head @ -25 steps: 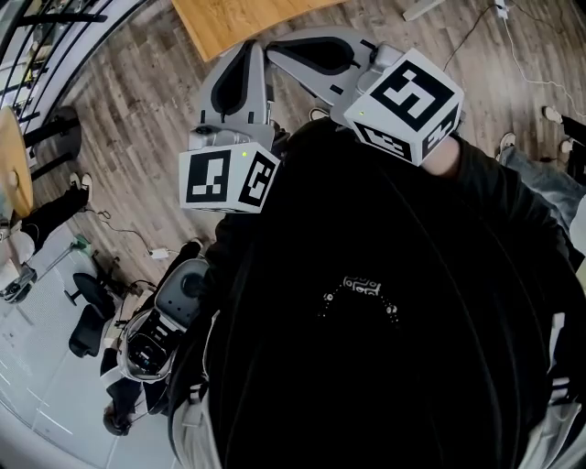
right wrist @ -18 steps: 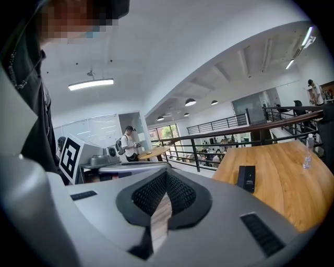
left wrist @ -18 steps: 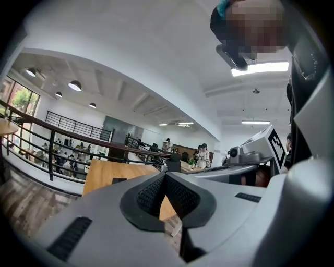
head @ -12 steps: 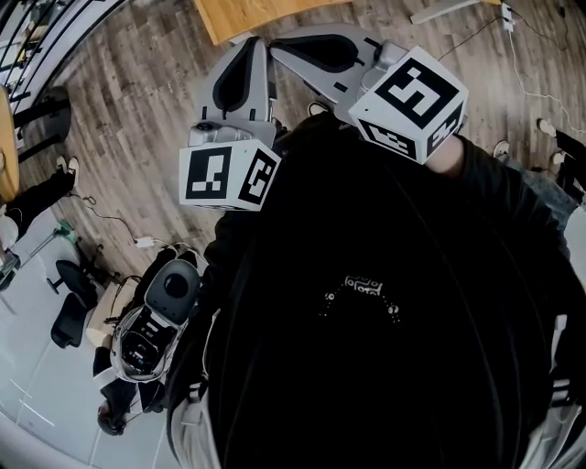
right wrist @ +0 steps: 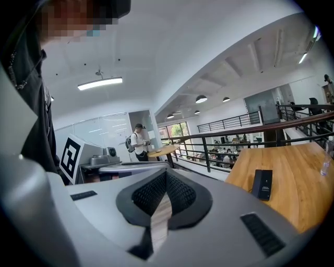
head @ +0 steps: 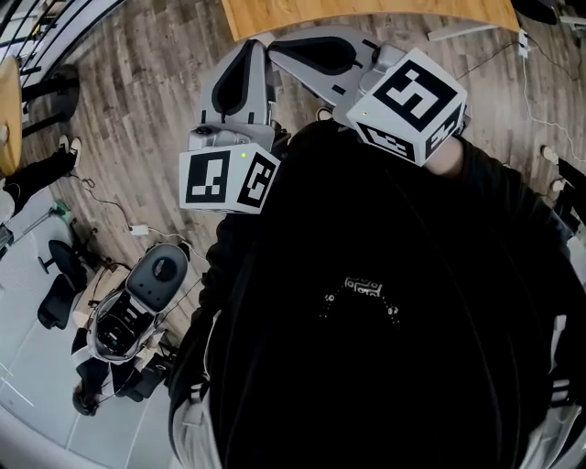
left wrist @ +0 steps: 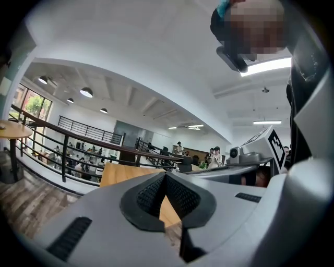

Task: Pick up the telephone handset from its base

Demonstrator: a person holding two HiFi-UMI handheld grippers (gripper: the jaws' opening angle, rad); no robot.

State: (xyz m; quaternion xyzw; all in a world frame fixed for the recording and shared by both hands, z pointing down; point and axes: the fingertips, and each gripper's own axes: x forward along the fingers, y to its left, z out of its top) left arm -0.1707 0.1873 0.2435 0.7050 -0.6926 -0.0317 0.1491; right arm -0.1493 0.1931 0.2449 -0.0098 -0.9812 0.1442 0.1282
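No telephone or handset shows in any view. Both grippers are held close to my chest and point level toward a wooden table (head: 366, 14). My left gripper (head: 249, 50) has its dark ribbed pads closed tip to tip with nothing between them, as the left gripper view (left wrist: 166, 174) shows. My right gripper (head: 279, 48) is beside it, and its pads (right wrist: 180, 194) also meet at the tips with nothing held. A flat black box (right wrist: 263, 183) lies on the wooden table (right wrist: 297, 182) ahead and to the right.
A black railing (right wrist: 245, 136) runs behind the table. A person with a backpack (right wrist: 138, 141) stands by a round table (right wrist: 163, 151). On the floor at the left are a wheeled machine (head: 137, 302), an office chair (head: 57, 291) and cables (head: 137, 229).
The whole view has swung: the wooden table's edge now spans more of the top toward the right, and the floor items at the left have slid. Both grippers keep their pose by the chest.
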